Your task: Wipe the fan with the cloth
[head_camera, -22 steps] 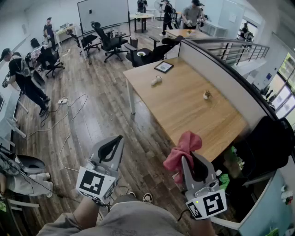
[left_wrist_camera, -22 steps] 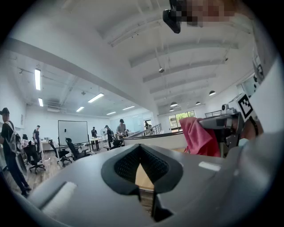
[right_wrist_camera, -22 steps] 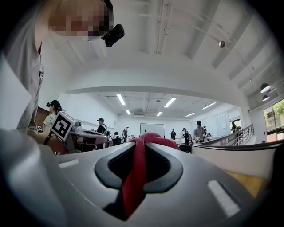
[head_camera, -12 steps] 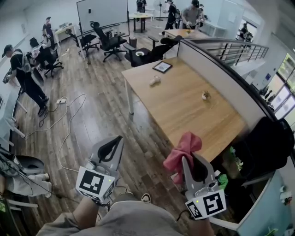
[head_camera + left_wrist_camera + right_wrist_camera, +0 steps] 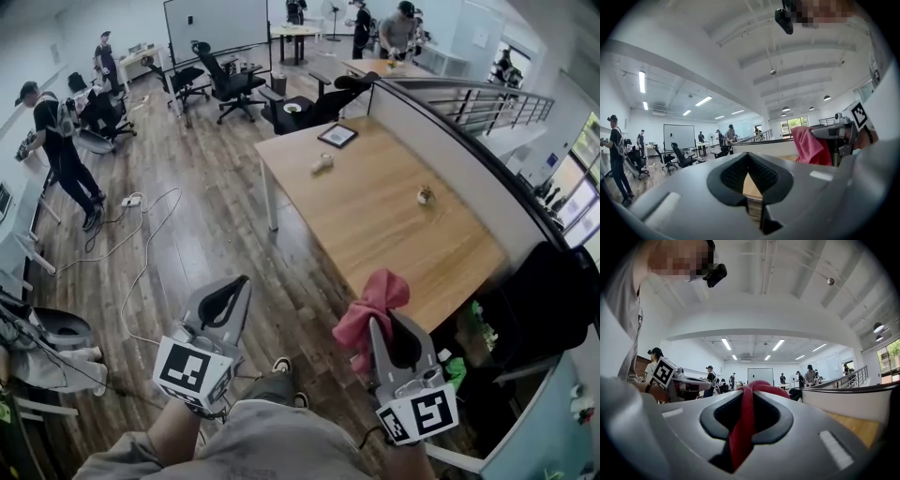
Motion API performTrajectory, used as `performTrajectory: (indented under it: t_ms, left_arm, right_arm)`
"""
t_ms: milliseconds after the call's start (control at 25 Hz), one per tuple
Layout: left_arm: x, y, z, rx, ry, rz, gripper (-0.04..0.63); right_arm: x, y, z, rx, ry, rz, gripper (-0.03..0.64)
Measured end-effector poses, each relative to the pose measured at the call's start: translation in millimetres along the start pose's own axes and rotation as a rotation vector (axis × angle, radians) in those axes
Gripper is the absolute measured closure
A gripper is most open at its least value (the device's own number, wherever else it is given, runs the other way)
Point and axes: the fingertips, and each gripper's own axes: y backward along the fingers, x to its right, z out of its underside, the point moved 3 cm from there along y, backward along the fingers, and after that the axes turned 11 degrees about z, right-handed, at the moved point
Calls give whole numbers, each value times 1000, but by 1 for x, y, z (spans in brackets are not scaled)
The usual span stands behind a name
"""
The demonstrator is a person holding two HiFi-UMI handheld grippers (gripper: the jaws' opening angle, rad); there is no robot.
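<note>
head view: left gripper (image 5: 240, 286) closed, empty; right gripper (image 5: 379, 330) clamps red cloth (image 5: 377, 302); a shoe (image 5: 281, 364) has stepped forward, so walking | left gripper view: jaws together; fan (image 5: 711, 137) far off by whiteboard (image 5: 678, 137) | right gripper view: cloth pinched; wiping not begun

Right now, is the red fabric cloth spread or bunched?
Bunched: the red fabric cloth sticks up crumpled, pinched in the right gripper.

Red cloth (image 5: 375, 302), grey grippers, light wooden table (image 5: 394, 216).
</note>
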Motion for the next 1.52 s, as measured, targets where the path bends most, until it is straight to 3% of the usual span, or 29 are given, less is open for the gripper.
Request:
performTrajectory:
  t_ms: [120,200,280,520,760,1080,1520]
  left_arm:
    - [-6,1,-1,19,12,-21,586]
    - [-10,-1,3,11,27,-23,438]
    - [-16,-4,8,-6,32,-33,396]
    - [-40,-21,22,-31,35,-34,393]
    - [-91,-48,35,-43,62,-38,393]
    - [-188,-102,49,-78,68,-17,393]
    - [-336,-190,57,-106,47,88,393]
  right_arm:
    - [3,-4,0,3,0,4,554]
    - [5,-7,3,-1,-1,6,554]
    - [7,-12,5,-5,-1,6,554]
    - [11,-43,13,-14,1,9,554]
    - [14,-104,21,-31,9,4,554]
    - [32,-212,31,-70,5,76,554]
    - [21,-369,33,-95,5,161,554]
